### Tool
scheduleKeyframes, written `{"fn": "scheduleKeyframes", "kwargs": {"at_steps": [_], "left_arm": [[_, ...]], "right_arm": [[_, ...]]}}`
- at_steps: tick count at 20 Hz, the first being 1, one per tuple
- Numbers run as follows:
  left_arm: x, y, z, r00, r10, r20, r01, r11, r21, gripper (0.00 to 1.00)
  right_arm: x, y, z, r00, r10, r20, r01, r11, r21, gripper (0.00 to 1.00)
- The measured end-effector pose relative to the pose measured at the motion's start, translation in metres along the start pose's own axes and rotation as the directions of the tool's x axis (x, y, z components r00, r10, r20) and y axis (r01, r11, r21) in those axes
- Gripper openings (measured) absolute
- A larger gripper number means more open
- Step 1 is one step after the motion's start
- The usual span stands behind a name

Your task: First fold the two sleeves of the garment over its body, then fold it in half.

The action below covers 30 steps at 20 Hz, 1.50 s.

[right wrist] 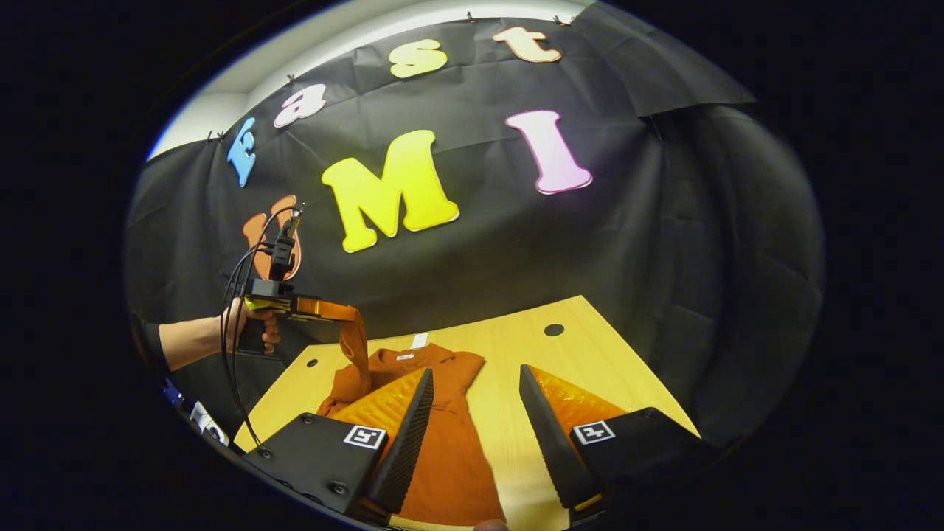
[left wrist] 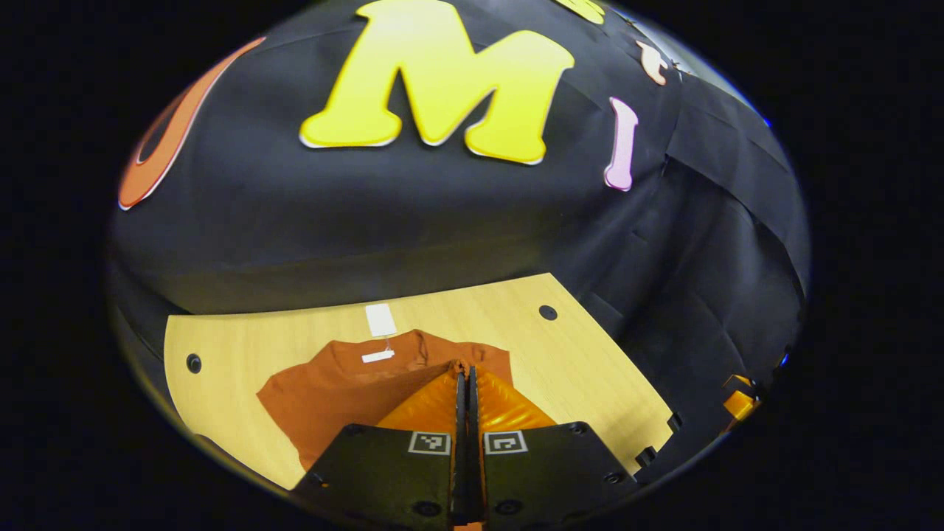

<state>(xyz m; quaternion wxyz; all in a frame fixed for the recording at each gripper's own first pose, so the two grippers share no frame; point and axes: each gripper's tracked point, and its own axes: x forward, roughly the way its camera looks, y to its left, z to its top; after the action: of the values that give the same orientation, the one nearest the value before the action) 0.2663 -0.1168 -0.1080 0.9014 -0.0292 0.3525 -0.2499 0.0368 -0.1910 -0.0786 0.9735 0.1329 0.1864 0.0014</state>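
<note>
Orange garment (right wrist: 442, 435) lies flat on wooden table (right wrist: 590, 346); left gripper (right wrist: 346, 313) clenched on sleeve (right wrist: 355, 350), lifted above table; right gripper (right wrist: 472, 398) released, hovering over body. Risk: thin pinch slips, sleeve drops bunched; pull drags garment askew

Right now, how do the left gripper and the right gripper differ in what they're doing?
The left gripper is shut on a sleeve of the rust-orange garment, while the right gripper is open and holds nothing. The left gripper is raised above the wooden table, lifting the sleeve; the right gripper hangs over the garment's lower part. Both have black bodies with orange finger backs.
</note>
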Motion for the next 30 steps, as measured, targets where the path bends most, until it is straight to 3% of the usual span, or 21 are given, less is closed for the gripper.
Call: {"fn": "scheduleKeyframes", "kwargs": {"at_steps": [5,12,15,17,21,25,27,30], "left_arm": [[0.068,-0.036,-0.024,0.996,-0.037,-0.085,0.04,0.999,0.031,0.03],[0.188,-0.038,-0.095,0.985,0.019,-0.171,-0.013,0.999,0.037,0.03],[0.213,-0.032,-0.118,0.978,0.052,-0.201,-0.046,0.998,0.033,0.03],[0.219,-0.036,-0.123,0.984,0.032,-0.172,-0.032,0.999,0.003,0.0],[0.192,-0.049,-0.095,0.996,0.063,-0.069,-0.061,0.998,0.019,0.98],[0.112,-0.059,-0.049,0.984,0.119,0.136,-0.122,0.992,0.017,0.99],[0.047,-0.048,-0.029,0.938,0.227,0.261,-0.232,0.973,-0.012,0.99],[-0.047,-0.033,-0.003,0.852,0.31,0.422,-0.327,0.944,-0.033,0.99]], "right_arm": [[-0.007,-0.036,-0.004,0.998,-0.054,-0.014,0.054,0.999,0.002,0.77],[-0.028,-0.087,-0.022,0.985,-0.152,-0.076,0.153,0.988,0.014,0.77],[-0.033,-0.102,-0.028,0.98,-0.17,-0.098,0.173,0.985,0.022,0.76],[-0.029,-0.11,-0.026,0.98,-0.171,-0.097,0.174,0.984,0.027,0.76],[-0.017,-0.106,-0.021,0.987,-0.14,-0.082,0.145,0.988,0.048,0.77],[0.0,-0.065,-0.014,0.996,-0.071,-0.057,0.071,0.997,-0.01,0.77],[0.01,-0.039,-0.02,0.997,-0.039,-0.06,0.034,0.996,-0.081,0.76],[0.013,0.007,-0.024,0.999,0.003,-0.046,-0.01,0.99,-0.141,0.77]]}}
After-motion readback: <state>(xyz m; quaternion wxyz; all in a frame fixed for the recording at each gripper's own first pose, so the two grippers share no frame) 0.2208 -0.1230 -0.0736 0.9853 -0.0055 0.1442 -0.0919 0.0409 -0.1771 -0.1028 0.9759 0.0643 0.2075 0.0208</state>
